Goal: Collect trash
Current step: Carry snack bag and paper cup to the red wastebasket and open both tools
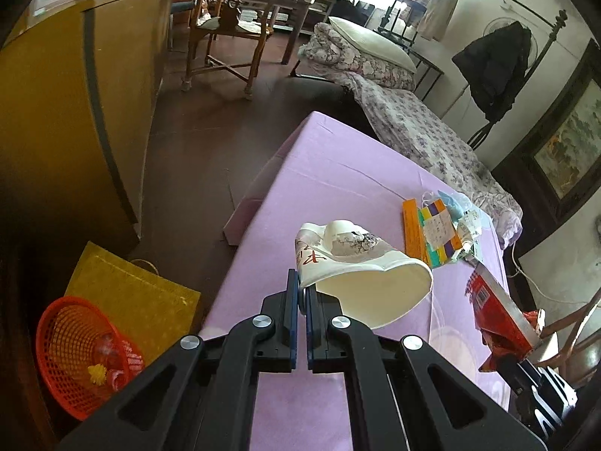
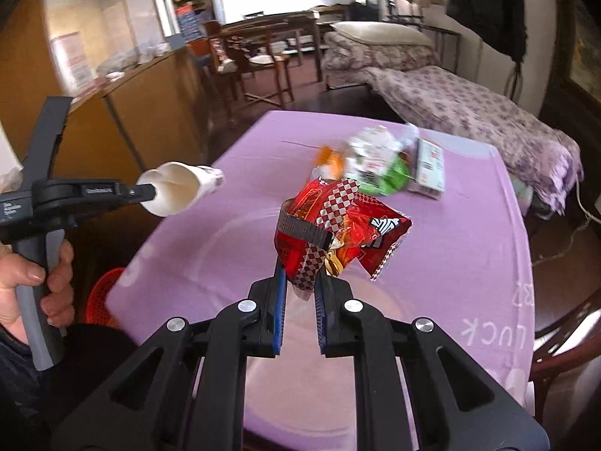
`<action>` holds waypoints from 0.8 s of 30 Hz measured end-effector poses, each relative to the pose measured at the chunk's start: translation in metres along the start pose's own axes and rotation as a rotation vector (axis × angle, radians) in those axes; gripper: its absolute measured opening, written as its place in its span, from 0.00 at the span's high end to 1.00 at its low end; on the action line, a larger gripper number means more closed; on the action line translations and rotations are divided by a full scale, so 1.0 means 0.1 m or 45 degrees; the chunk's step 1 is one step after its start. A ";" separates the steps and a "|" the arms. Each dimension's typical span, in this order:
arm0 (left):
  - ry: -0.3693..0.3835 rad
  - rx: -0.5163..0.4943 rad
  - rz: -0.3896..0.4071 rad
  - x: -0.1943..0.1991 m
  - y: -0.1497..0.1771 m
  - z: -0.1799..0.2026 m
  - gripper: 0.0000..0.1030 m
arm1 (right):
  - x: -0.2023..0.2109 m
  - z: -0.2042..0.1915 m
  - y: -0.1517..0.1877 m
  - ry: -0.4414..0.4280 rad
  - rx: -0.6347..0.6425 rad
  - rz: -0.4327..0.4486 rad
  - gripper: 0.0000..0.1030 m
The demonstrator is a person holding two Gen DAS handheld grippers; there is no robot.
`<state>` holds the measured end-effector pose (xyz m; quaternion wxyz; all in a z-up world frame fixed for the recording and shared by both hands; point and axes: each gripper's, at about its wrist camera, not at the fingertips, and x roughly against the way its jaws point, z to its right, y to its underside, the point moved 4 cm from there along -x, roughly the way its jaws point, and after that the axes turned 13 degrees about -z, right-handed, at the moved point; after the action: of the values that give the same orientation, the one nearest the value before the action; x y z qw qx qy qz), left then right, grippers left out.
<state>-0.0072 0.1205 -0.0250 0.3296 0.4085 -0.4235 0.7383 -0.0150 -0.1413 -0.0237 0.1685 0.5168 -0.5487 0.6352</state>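
Observation:
My left gripper (image 1: 300, 286) is shut on the rim of a crumpled white paper cup (image 1: 360, 274), lifted above the purple-clothed table (image 1: 326, 173). From the right wrist view the same cup (image 2: 176, 188) hangs off the table's left side in that gripper (image 2: 144, 191), which a hand (image 2: 33, 282) carries. My right gripper (image 2: 300, 282) is shut on a crumpled red checkered snack wrapper (image 2: 338, 233), held above the table (image 2: 469, 263); the wrapper (image 1: 499, 315) also shows at the right of the left wrist view. An orange mesh basket (image 1: 82, 353) with some scraps in it stands on the floor at the left.
More litter lies on the table's far right: colourful packets (image 1: 439, 233) and a green and white pile (image 2: 387, 165) with a small box (image 2: 428, 165). A yellow bag (image 1: 131, 289) lies beside the basket. A wooden counter (image 1: 56, 120), chairs (image 1: 229, 37) and a floral bed (image 1: 424, 127) surround the table.

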 end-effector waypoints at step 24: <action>-0.209 0.468 0.029 0.80 0.87 -2.29 0.96 | -0.24 -2.65 -0.21 -0.368 0.636 -0.188 0.86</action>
<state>-0.1900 0.2997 -0.0558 0.2054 0.5161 -0.3115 0.7710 -0.1135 0.1049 0.0031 0.0019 0.6657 -0.3546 0.6565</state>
